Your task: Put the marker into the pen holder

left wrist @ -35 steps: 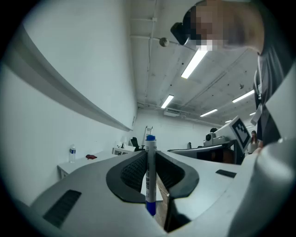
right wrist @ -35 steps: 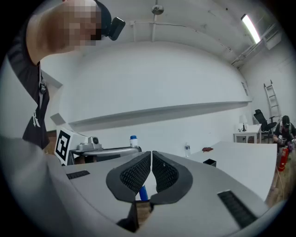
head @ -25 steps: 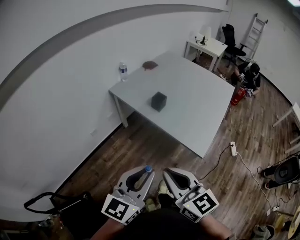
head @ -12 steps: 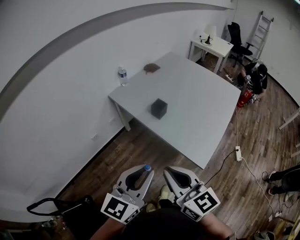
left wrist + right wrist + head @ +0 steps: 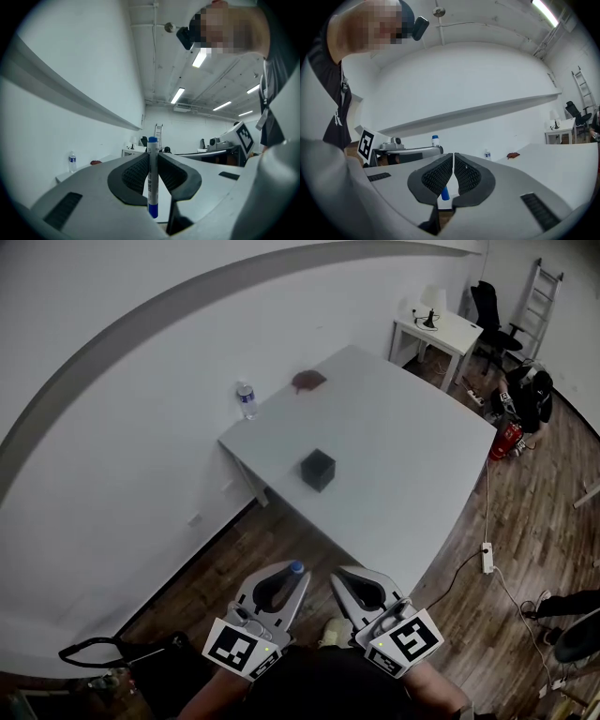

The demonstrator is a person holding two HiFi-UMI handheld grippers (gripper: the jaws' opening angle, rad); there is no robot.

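Jaws of the left gripper (image 5: 284, 576) are clamped on the marker (image 5: 152, 178), a white barrel with blue at both ends, held upright between the ribbed pads with its cap poking out past the tips. The right gripper (image 5: 351, 582) sits just beside it at 3 o'clock; its jaws are pressed together with nothing between them. Both grippers are held low and close to the person's body, over the dark wooden floor (image 5: 281, 540), well apart from the table.

In the head view the white table (image 5: 403, 456) lies toward 12 o'clock from the grippers. The pen holder (image 5: 318, 469), a small black box, stands on it near the front-left edge. At 10 o'clock from the pen holder, at the table's far-left edge by the wall, stands a water bottle (image 5: 247, 399). A reddish-brown object (image 5: 307, 381) lies at 12 o'clock from the pen holder, also by the wall. Beyond the table, at about 1 o'clock, are a small white desk (image 5: 441, 329) and a ladder (image 5: 544, 292).
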